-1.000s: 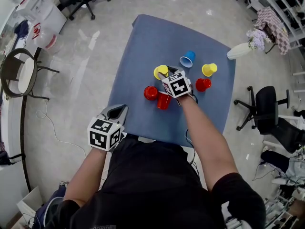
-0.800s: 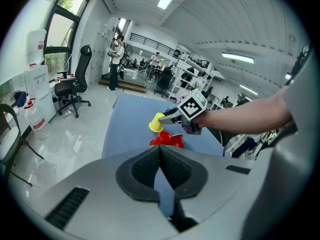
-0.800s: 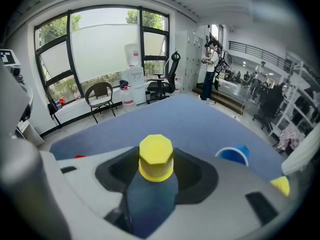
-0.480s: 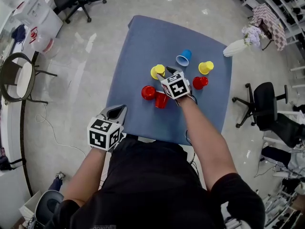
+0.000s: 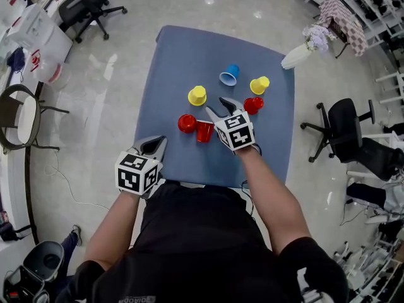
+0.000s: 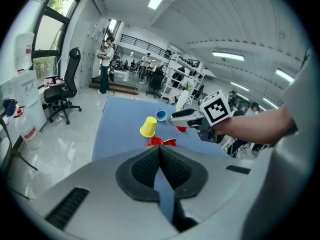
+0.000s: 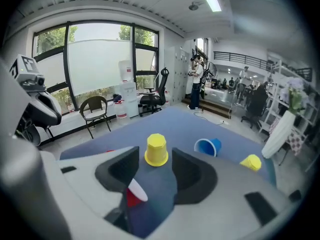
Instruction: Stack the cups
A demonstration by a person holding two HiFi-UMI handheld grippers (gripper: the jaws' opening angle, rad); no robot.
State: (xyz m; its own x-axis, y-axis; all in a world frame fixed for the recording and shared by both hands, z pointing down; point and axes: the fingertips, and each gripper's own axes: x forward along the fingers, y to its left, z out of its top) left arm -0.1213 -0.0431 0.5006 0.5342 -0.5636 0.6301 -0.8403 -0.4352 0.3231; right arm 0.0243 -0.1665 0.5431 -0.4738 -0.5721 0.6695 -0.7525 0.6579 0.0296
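On the blue tablecloth (image 5: pixel 183 55) stand or lie several plastic cups. One yellow cup (image 5: pixel 197 95) (image 7: pixel 156 150) stands upside down; a second yellow cup (image 5: pixel 259 84) (image 7: pixel 251 162) and a blue cup (image 5: pixel 230 75) (image 7: pixel 207 146) lie on their sides. Two red cups (image 5: pixel 186 123) (image 5: pixel 204 131) sit close together, and a third red cup (image 5: pixel 253 105) is further right. My right gripper (image 5: pixel 218 107) (image 7: pixel 155 166) hovers open and empty above the cloth, between the red pair and the third red cup. It points toward the upside-down yellow cup. My left gripper (image 5: pixel 156 145) (image 6: pixel 160 151) is shut and empty at the table's near edge.
A white vase with flowers (image 5: pixel 298 54) lies at the table's far right corner. Office chairs stand on the floor to the right (image 5: pixel 341 128) and far left (image 5: pixel 88 2). A round-backed chair (image 5: pixel 19 115) is at the left. A person (image 6: pixel 105 66) stands far off.
My right gripper has lifted and drawn back toward me from the upside-down yellow cup, still open. The left gripper has stayed put. The head view has shifted slightly.
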